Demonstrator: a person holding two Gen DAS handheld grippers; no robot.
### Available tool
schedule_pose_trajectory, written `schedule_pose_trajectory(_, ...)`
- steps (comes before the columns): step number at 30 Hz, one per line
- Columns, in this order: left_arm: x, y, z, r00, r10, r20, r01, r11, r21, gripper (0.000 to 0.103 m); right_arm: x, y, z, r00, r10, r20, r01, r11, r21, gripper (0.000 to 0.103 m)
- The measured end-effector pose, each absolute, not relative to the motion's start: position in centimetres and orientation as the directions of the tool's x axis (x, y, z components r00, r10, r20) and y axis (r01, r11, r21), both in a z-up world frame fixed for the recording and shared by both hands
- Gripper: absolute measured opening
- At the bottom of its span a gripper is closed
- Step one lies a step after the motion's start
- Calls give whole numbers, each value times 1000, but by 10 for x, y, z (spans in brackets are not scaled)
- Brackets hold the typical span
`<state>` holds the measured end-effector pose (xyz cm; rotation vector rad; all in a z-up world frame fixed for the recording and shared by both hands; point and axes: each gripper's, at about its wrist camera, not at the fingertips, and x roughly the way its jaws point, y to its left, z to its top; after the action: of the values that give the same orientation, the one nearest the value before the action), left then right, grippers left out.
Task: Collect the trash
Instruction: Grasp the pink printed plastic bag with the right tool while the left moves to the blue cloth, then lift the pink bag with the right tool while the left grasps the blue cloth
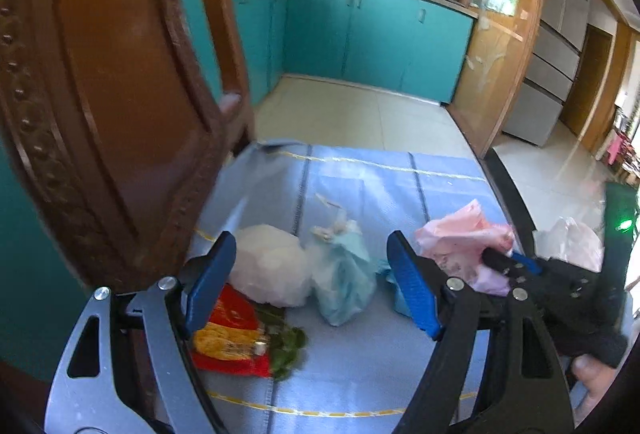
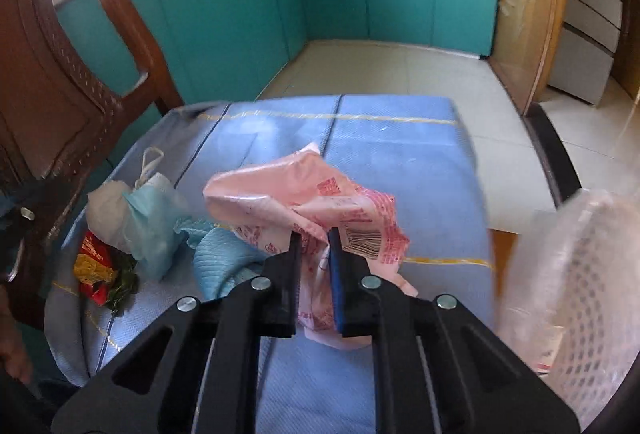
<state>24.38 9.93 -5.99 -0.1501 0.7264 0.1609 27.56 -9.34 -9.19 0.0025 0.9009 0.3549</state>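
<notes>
Teal kitchen cabinets behind, blue-covered tabletop (image 2: pixel 400 154) up front. My right tool (image 2: pixel 314 234) is pinched narrow on the pink plastic bag (image 2: pixel 280 190), mid-tabletop. My left tool (image 1: pixel 312 274) hangs wide over the white and blue bags (image 1: pixel 304 266). Only the right view shows the mesh basket (image 2: pixel 584 274), just right of the bag.

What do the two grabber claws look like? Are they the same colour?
Not quite. The left gripper has one silver metal arm and one black arm, both with ridged blue pads. The right gripper has black arms with triangle-shaped cut-outs, round silver bolts and a blue pad.
</notes>
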Motion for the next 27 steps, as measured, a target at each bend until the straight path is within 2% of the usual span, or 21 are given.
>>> schedule_pose_trajectory(2,247,90,-64,727,67,-683,-170,982,-84,77,269,-109,-81,586,312,-748,-282,944,173,14)
schedule_pose_trajectory(6,253,67,-77,708,41,-705,-114,992,-57,66,256,-138,-59,643,321,-696,-249,946,206,14)
schedule_pose_trajectory(8,256,53,-86,693,15,-720,-83,995,-59,64,251,-150,-51,664,318,-677,-240,948,209,13)
schedule_pose_trajectory(11,261,35,-97,668,-22,-744,-42,997,-67,64,250,-157,-55,638,326,-698,-247,945,216,13)
schedule_pose_trajectory(14,263,30,-97,675,10,-738,-73,996,-54,64,251,-154,-66,593,342,-729,-273,937,218,14)
schedule_pose_trajectory(15,263,32,-95,683,18,-730,-96,993,-66,64,250,-153,-68,589,343,-732,-282,936,212,17)
schedule_pose_trajectory(16,262,35,-93,690,19,-724,-110,991,-79,63,250,-149,-70,582,339,-739,-295,935,197,29)
schedule_pose_trajectory(17,260,40,-89,705,22,-709,-133,986,-101,63,250,-144,-72,583,333,-741,-303,935,182,50)
schedule_pose_trajectory(19,255,46,-81,736,34,-676,-155,981,-119,63,249,-131,-75,602,310,-736,-323,937,130,67)
schedule_pose_trajectory(23,251,50,-75,752,35,-658,-155,980,-126,63,252,-106,-86,609,244,-755,-362,932,9,69)
schedule_pose_trajectory(27,250,52,-77,745,39,-666,-158,980,-119,63,256,-96,-104,561,236,-793,-374,927,12,65)
